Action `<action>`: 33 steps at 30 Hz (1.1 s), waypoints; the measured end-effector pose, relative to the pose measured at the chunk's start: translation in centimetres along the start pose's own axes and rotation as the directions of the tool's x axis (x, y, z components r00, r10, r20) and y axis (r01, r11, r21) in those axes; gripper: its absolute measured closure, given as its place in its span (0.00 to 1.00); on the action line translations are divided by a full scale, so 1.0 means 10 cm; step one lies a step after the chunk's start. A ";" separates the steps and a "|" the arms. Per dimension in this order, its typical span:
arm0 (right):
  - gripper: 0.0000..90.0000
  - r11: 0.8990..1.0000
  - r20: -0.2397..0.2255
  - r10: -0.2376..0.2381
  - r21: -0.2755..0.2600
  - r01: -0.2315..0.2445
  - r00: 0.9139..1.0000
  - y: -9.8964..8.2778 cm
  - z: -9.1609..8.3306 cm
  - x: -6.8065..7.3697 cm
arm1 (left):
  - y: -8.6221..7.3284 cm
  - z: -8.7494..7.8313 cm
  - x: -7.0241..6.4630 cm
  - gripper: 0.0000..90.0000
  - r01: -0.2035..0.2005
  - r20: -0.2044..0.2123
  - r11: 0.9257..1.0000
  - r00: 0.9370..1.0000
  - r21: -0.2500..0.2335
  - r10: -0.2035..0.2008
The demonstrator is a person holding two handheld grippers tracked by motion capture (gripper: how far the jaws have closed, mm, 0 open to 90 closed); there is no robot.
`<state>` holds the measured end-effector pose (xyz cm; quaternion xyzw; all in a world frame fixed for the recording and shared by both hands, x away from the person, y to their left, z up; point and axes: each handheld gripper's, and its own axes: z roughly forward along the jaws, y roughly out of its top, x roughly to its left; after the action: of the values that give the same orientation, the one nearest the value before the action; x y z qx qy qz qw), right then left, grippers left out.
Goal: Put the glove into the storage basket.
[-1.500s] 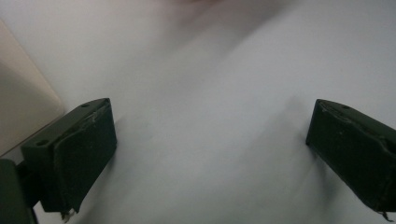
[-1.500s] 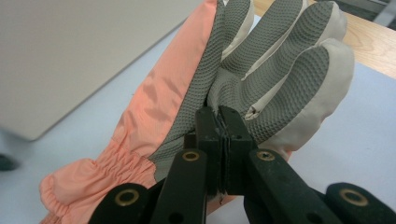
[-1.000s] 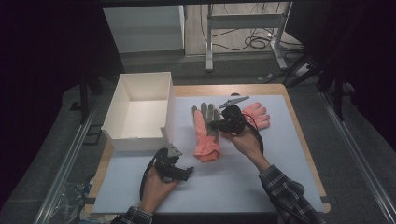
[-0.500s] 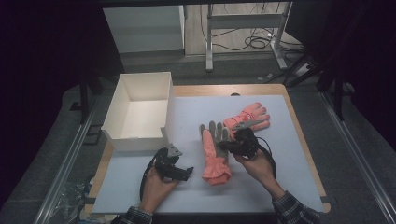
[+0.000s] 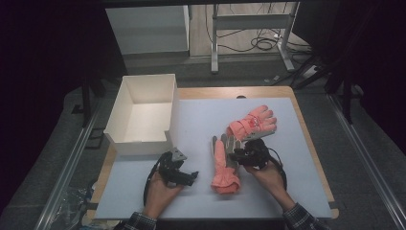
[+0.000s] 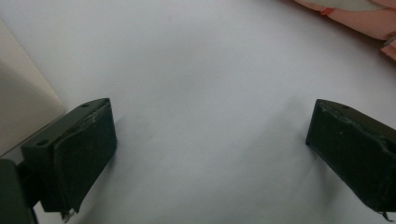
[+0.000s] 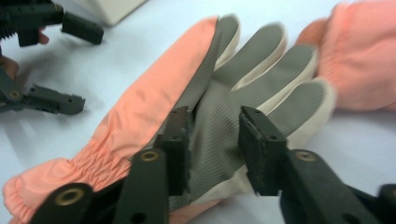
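A pink glove with a grey palm lies flat on the white mat, cuff toward the person. My right gripper sits at its right side. In the right gripper view the jaws have just been opening. They stand apart with a fold of the grey palm loose between them. The second pink glove lies just beyond, also in the right gripper view. My left gripper rests on the mat left of the near glove, open with nothing between its jaws.
A white open box stands at the mat's left rear, its wall close beside my left gripper. The white mat covers a wooden table. Table legs and cables lie on the floor beyond.
The right gripper carried the near glove from beside the other glove toward the person and down onto the mat, then parted its jaws. The left gripper stayed put.
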<state>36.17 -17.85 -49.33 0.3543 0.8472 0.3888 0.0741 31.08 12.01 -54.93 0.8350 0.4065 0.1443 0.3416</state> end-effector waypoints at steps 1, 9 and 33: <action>0.68 1.000 0.000 0.000 0.000 0.000 1.000 0.00 0.00 0.00 | 0.00 0.00 0.00 0.02 0.000 0.000 1.000 1.000 0.000 0.000; 0.52 0.999 0.082 0.007 -0.043 -0.003 0.997 0.15 -0.18 -0.24 | 0.00 0.00 0.00 0.02 0.003 0.001 1.000 1.000 0.000 -0.003; 0.41 0.982 0.351 0.190 -0.085 -0.171 0.917 0.49 0.12 -1.30 | 0.00 0.00 0.00 0.02 0.003 0.002 1.000 1.000 0.000 -0.003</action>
<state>48.84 -23.51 -48.62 0.4937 0.7726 0.3452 0.2003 31.07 11.99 -54.94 0.8344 0.4076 0.1431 0.3422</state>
